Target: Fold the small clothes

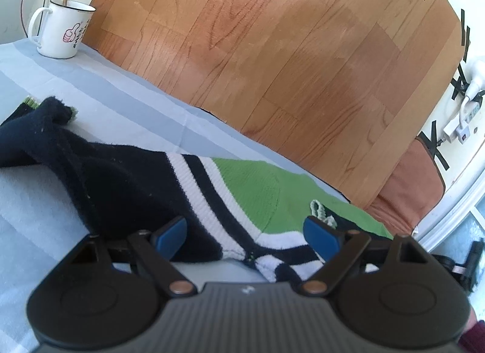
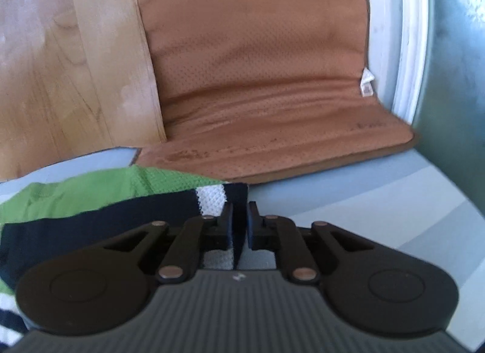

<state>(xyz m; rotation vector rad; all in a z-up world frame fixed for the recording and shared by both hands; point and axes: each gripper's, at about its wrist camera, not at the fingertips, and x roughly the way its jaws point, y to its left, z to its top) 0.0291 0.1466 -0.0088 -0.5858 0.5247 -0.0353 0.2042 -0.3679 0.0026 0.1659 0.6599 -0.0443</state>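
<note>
Knitted navy-and-green sweater (image 1: 194,189) is lying on the striped sheet (image 1: 127,86), near the mug (image 1: 60,31). Right gripper (image 2: 240,222) is pinching its hem; left gripper (image 1: 245,230) is hovering spread wide over it. That thin pinch could be slipping if pulled.

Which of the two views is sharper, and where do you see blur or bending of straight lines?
Left wrist view: sharper; the knit of the sweater and the mug read clearly, though the floor boards bow outward from fisheye distortion. Right wrist view: softer all over, with the brown cushion and the sweater edge smeared; the white frame curves.
</note>
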